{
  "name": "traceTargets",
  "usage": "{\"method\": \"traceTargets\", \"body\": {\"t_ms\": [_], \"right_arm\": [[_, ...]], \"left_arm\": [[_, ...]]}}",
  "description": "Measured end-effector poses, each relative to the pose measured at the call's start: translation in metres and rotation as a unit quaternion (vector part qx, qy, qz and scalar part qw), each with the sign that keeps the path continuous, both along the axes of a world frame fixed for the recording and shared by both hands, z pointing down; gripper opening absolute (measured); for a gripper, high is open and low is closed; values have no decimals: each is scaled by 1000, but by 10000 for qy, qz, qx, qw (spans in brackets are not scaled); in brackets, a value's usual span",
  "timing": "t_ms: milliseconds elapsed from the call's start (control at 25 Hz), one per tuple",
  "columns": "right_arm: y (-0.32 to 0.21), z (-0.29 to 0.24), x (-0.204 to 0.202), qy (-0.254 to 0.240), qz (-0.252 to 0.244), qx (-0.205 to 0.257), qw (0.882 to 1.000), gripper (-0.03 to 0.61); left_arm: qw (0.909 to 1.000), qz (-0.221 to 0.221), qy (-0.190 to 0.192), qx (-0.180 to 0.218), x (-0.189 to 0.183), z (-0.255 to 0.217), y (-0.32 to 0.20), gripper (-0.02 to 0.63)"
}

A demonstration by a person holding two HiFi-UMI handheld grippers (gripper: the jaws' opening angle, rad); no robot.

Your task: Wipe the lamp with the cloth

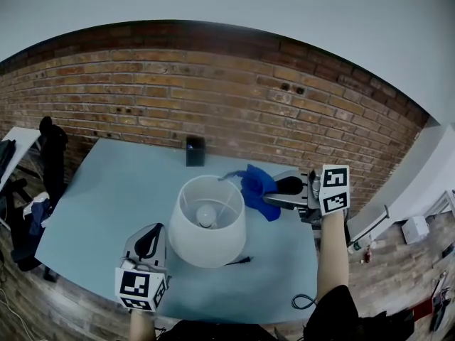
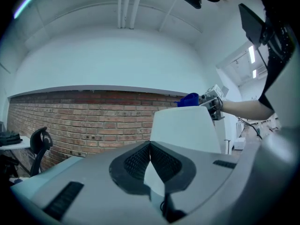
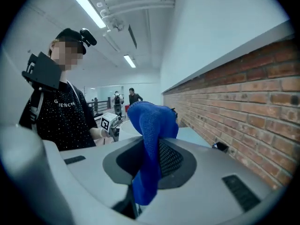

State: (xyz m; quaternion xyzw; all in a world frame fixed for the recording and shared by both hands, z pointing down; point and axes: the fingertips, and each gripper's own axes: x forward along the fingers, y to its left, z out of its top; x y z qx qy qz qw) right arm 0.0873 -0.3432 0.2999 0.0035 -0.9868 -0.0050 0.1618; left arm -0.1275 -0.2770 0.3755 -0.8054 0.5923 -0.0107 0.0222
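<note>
Lamp (image 1: 208, 236): white drum shade, upright at mid-table, bulb (image 1: 206, 215) visible through the open top; black cord end (image 1: 242, 261) lies at its 5 o'clock.
Cloth (image 1: 256, 187): blue, bunched, at the shade's 2 o'clock and just beside its rim; contact with the rim cannot be told.
Right gripper (image 1: 269, 197): jaws clamped on the cloth, which drapes up and over between them in the right gripper view (image 3: 152, 144).
Left gripper (image 1: 151, 231): at the lamp's 8 o'clock, close to the shade wall; jaws pressed together with nothing between them, the shade (image 2: 185, 128) standing just beyond.
Table (image 1: 106, 204): pale blue top; small black box (image 1: 195, 150) at the lamp's 12 o'clock, against the brick wall (image 1: 213, 91).
Done, as judged: cloth is in hand and carried to the lamp.
Left, as judged: the wiping itself, across the shade's wall and rim and anything below; no wiped patch shows.
</note>
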Motion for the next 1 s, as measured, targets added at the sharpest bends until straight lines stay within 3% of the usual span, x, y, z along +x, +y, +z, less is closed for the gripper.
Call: {"method": "traceTargets", "body": {"t_ms": [320, 800, 880, 1000], "right_arm": [[-21, 28, -29, 570, -837, -545, 9934, 66], [-43, 98, -27, 1212, -676, -1489, 9791, 66], [-46, 114, -24, 1335, -615, -1510, 9775, 66], [-52, 145, -16, 1850, -554, -1033, 9757, 66]], "left_arm": [[9998, 99, -142, -85, -3, -6, -22, 8], [9995, 74, -178, -233, -3, 5, -29, 9], [9994, 80, -182, -272, -4, 8, -30, 9], [9993, 91, -187, -313, -4, 12, -34, 8]]}}
